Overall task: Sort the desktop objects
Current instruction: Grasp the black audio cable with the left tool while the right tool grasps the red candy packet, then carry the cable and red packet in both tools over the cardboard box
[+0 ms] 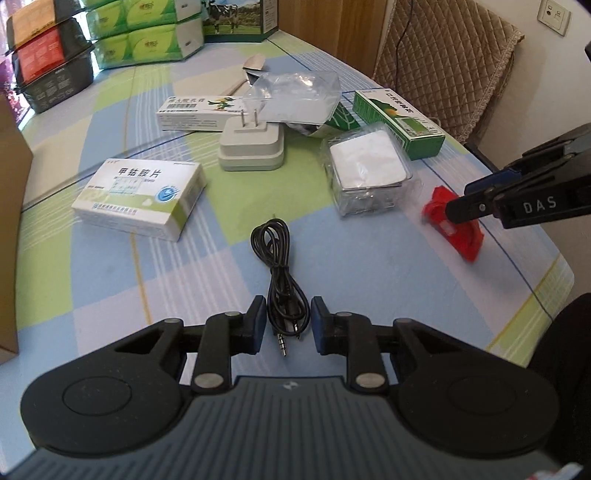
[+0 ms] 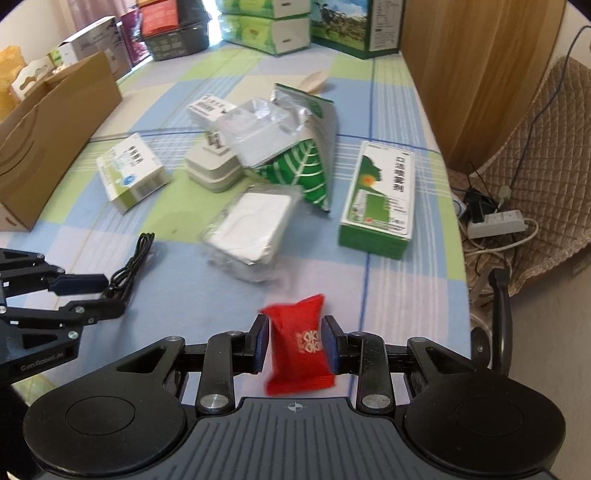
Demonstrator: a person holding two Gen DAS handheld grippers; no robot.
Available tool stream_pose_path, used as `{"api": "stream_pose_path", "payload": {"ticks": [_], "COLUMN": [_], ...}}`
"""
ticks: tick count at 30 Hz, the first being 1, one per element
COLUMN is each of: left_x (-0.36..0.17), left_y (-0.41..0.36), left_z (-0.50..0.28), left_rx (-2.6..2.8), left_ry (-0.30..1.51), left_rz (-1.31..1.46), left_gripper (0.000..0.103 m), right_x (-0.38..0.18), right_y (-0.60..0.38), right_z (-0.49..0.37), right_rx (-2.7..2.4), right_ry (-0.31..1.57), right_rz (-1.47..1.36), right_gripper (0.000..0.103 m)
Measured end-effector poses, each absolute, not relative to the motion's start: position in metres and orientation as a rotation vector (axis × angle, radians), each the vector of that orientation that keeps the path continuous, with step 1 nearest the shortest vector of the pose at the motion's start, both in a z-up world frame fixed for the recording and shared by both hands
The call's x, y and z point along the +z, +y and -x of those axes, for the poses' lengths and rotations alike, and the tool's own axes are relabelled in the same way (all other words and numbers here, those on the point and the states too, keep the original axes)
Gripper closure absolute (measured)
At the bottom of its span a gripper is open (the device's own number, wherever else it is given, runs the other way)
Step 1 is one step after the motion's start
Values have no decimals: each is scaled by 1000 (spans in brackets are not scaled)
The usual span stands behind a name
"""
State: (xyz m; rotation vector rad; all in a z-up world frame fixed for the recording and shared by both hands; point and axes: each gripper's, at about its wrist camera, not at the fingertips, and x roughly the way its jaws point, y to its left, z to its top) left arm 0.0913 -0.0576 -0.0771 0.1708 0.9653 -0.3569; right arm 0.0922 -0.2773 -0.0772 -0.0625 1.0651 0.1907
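— Where's the right gripper (image 2: 294, 343) now?

— Low over the near edge of the worktop (image 2: 207, 288), with the red packet (image 2: 297, 347) standing between its jaws. Both pads sit against the packet's sides, so they are pinching it. The packet looks a little blurred.

— And the left gripper (image 1: 287, 325)?

— Its jaws are spread, one either side of the coiled black audio cable (image 1: 282, 280). The cable's plugs lie between the fingertips, but neither pad touches it. It lies flat on the checked cloth.

— What else is out there?

— Further in, a white medicine box (image 1: 142, 195) to the left, a grey plug adapter (image 1: 253, 146) lying prongs-up beyond the cable, and a white block in clear wrapping (image 2: 251, 225) to the right of that. A torn green foil pouch (image 2: 310, 147) rests partly over the adapter, beside a green and white spray box (image 2: 380, 195). Another white carton (image 1: 192, 114) lies behind the adapter.

— Anything at the edges?

— A cardboard box (image 2: 48, 147) along the left side, green tissue packs (image 1: 144, 33) at the far end, and a quilted chair (image 1: 443, 62) to the right.
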Motion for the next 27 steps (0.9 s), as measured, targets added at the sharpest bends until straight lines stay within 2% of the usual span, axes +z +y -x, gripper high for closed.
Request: {"api": "stream_pose_path", "payload": {"ticks": [1, 2, 13, 14, 15, 16, 17, 18, 21, 23, 27], "left_x": [-77, -78, -85, -86, -86, -87, -88, -88, -89, -88, -86], "left_y": [-56, -54, -51, -52, -53, -54, -55, -56, -55, -53, -50], "left_z": [-91, -91, -113, -115, -117, -119, -121, -121, -121, -121, -116], "left_rx": [-355, -351, -350, -354, -357, -360, -361, -360, -369, -376, -385], "left_ry": [960, 957, 930, 929, 932, 935, 937, 933, 933, 935, 940], "left_rz": [-165, -154, -109, -109, -114, -119, -124, -133, -141, -147, -133], "left_gripper": [69, 67, 66, 67, 67, 67, 70, 76, 82, 91, 93], "right_x": [-77, -78, -81, -81, -81, -80, -80, -80, -81, -82, -85], "right_y": [-275, -274, -285, -285, -285, -285, -285, -285, -282, -280, -277], "right_z": [-91, -90, -93, -93, -93, -93, -93, -93, -94, -94, -94], "right_rx": [192, 190, 188, 186, 182, 183, 189, 196, 214, 231, 255], "right_ry": [1065, 1064, 1059, 1057, 1056, 1053, 1049, 1047, 1057, 1059, 1064], "right_rz": [64, 69, 27, 26, 26, 26, 26, 29, 43, 59, 93], "right_gripper": [75, 75, 73, 67, 55, 50, 43, 41, 40, 40, 40]}}
